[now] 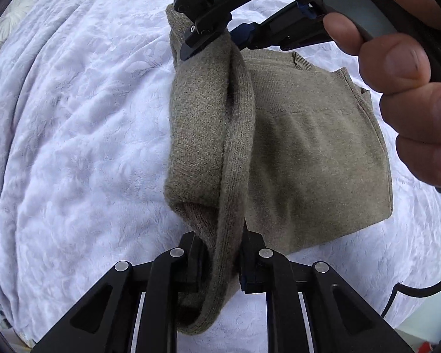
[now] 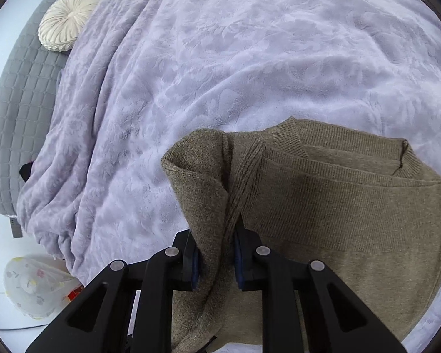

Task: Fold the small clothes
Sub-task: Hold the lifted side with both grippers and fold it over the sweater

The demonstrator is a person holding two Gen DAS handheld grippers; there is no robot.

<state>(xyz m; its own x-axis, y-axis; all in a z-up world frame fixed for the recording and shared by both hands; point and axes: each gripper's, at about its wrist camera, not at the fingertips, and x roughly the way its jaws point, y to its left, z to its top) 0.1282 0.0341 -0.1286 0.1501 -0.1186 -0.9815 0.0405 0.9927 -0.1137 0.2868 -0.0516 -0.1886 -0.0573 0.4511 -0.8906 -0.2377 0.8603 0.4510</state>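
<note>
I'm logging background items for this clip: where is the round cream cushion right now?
In the right wrist view, the round cream cushion sits upper left on the grey quilted cover, beside the edge of the lavender blanket.

Black tongs (image 1: pixel 220 264) — silver rivets, blue pads, black cable (image 1: pixel 411 294)

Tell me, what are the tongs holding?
Both tongs, left and right, pinch the brown sweater along its lifted, folded-over side edge.
</note>
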